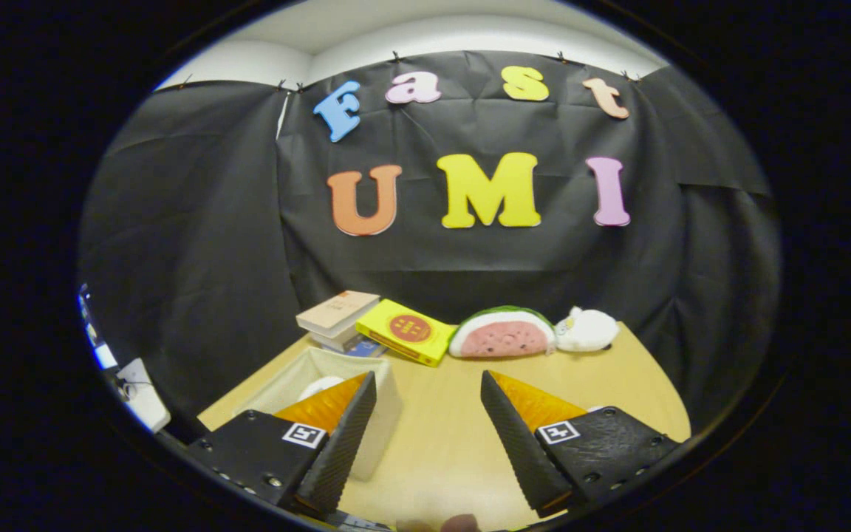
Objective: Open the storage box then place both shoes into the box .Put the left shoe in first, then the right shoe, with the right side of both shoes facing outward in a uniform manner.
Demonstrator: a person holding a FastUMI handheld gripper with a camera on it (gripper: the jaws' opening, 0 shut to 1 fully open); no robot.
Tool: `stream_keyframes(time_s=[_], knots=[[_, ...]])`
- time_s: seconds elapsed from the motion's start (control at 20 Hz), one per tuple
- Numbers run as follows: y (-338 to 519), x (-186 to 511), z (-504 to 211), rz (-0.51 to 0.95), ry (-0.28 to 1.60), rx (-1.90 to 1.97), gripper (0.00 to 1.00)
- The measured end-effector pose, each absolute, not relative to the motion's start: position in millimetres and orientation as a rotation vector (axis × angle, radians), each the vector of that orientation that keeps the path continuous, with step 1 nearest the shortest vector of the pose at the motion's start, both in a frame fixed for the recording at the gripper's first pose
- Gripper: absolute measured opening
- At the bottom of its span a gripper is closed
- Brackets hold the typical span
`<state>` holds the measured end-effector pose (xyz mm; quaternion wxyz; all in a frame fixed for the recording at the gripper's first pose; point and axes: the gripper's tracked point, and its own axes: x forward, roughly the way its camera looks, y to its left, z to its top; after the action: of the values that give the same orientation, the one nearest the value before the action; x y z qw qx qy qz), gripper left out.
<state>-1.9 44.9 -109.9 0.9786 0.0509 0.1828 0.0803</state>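
My gripper (429, 388) stands open above the wooden table (588, 384), with nothing between its fingers. A pale, open-topped storage box (385, 421) sits on the table just under and beyond the left finger (337, 436). Something white (320, 386), partly hidden by that finger, lies inside the box; I cannot tell what it is. The right finger (518, 436) hangs over bare table.
At the table's far edge, against the black cloth wall, lie a stack of books (338, 318), a yellow book (405, 331), a watermelon-slice plush (503, 332) and a white plush toy (586, 329). White equipment (141, 391) stands off the table's left side.
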Motion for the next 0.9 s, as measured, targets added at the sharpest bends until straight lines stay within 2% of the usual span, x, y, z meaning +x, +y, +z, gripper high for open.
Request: stream_keyframes(time_s=[0.15,0.5,0.6,0.9], knots=[[-39,-15,-143,0.128,0.413,0.12,0.88],[-199,-26,-269,0.036,0.555,0.113,0.9],[-223,-16,-305,0.02,0.59,0.094,0.9],[-234,12,-389,0.092,0.726,0.103,0.9]])
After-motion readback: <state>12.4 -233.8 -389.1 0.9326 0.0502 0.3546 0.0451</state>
